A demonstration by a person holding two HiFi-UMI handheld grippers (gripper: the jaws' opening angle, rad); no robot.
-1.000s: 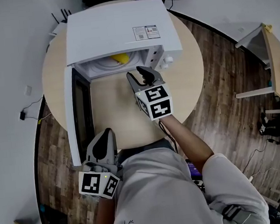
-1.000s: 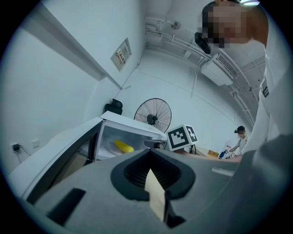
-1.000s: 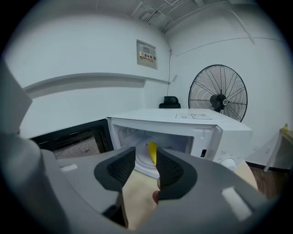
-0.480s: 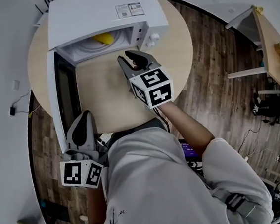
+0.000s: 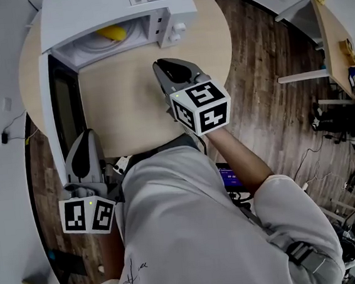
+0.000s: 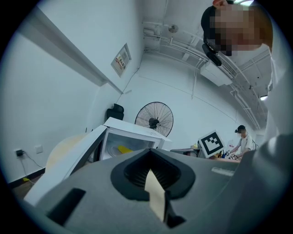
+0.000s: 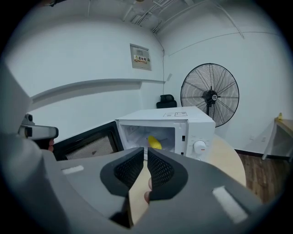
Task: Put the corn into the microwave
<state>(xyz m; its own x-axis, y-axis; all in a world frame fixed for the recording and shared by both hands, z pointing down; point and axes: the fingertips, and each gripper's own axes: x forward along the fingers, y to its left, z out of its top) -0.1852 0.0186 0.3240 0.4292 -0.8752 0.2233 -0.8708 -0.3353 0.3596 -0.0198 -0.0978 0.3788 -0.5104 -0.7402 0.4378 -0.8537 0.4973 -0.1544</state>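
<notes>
The yellow corn lies on the turntable inside the white microwave, whose door hangs open to the left. My right gripper hovers over the round table in front of the microwave's control panel, well back from the opening. Its jaws are closing, almost together, with nothing between them. In the right gripper view the corn shows past the right gripper. My left gripper is shut and empty, near the door's lower edge. The left gripper view shows the corn beyond the left gripper.
The microwave stands at the back of a round wooden table. A standing fan is behind it. A second table stands to the right on the wooden floor. A person works at the far side of the room.
My right gripper has drawn back from the microwave's mouth toward my body, and its jaws have come nearly together. The corn stays inside. The left gripper has hardly moved.
</notes>
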